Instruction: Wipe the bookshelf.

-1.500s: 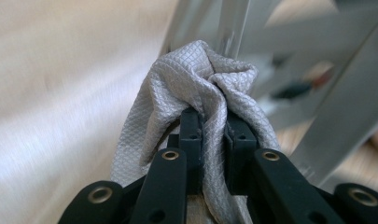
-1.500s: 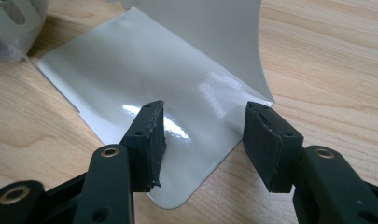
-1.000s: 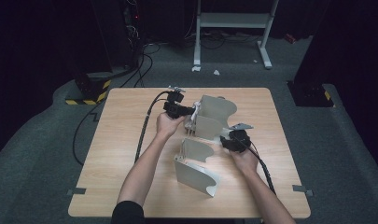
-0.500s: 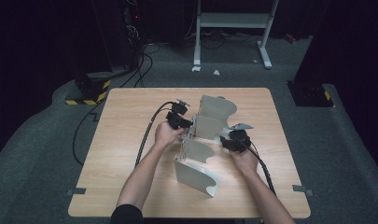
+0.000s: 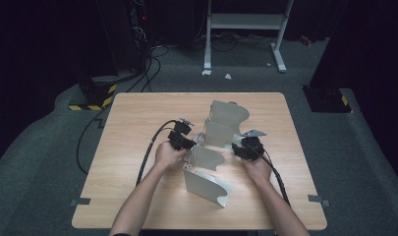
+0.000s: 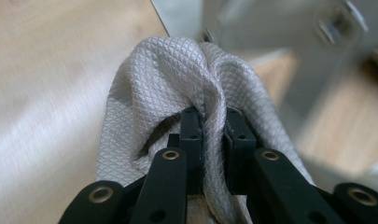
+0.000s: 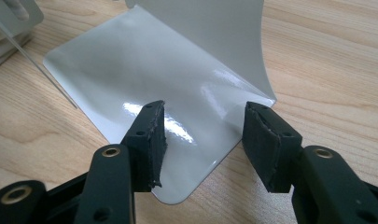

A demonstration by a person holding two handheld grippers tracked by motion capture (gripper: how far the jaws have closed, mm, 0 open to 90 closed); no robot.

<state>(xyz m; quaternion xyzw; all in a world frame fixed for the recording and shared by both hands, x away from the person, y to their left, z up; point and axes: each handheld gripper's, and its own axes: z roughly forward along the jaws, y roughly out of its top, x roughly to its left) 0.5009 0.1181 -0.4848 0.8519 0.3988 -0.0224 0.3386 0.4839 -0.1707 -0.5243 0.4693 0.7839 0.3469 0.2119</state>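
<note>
Wooden table (image 5: 137,128) on grey carpet (image 5: 39,162); left tool (image 6: 210,126) pinching cloth (image 6: 149,93), right tool (image 7: 203,135) spread.

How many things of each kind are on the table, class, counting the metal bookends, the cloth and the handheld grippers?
Metal bookends: 4 (far, second, third, nearest)
Grey cloth: 1, pinched in the left gripper
Grippers: 2, the right gripper with jaws apart over a bookend base
Total: 7
</note>
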